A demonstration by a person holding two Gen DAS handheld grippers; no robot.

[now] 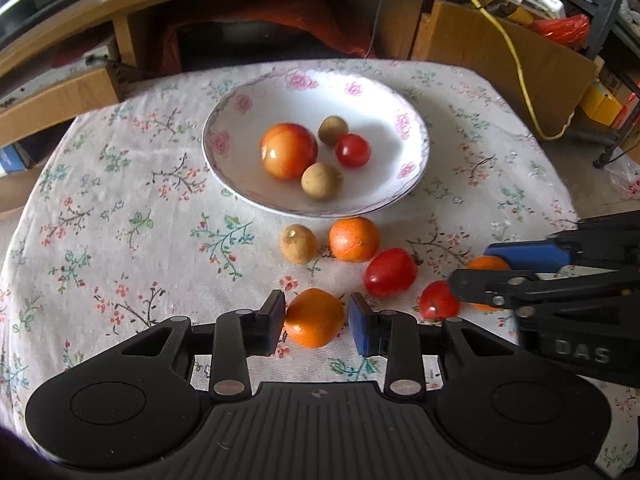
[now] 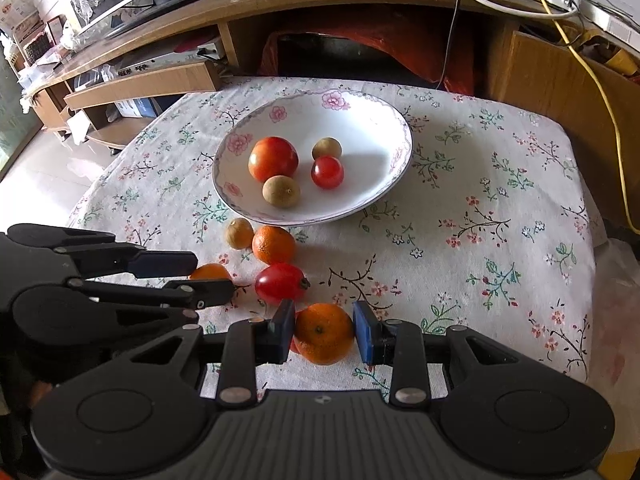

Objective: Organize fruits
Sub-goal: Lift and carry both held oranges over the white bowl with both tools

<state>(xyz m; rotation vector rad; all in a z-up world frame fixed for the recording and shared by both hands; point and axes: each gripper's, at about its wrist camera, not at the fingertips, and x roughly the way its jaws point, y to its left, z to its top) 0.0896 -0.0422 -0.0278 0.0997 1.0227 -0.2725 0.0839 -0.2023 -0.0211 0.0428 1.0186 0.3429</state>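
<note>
The left gripper [image 1: 316,322] is clamping a mandarin [image 1: 314,317] near the table's [image 1: 100,208] front edge, and the right gripper [image 2: 324,332] is squeezing a second orange [image 2: 325,333] just beside it. Both fruits are sitting on the cloth, not yet lifted. The grippers are crowding each other, so lifting together risks a collision, or a knock sending the cherry tomato [image 1: 390,272] rolling off. Farther back, the bowl [image 1: 412,168] is holding four fruits; dropping an orange in hard could bruise the tomato [image 1: 289,150] already there.
</note>
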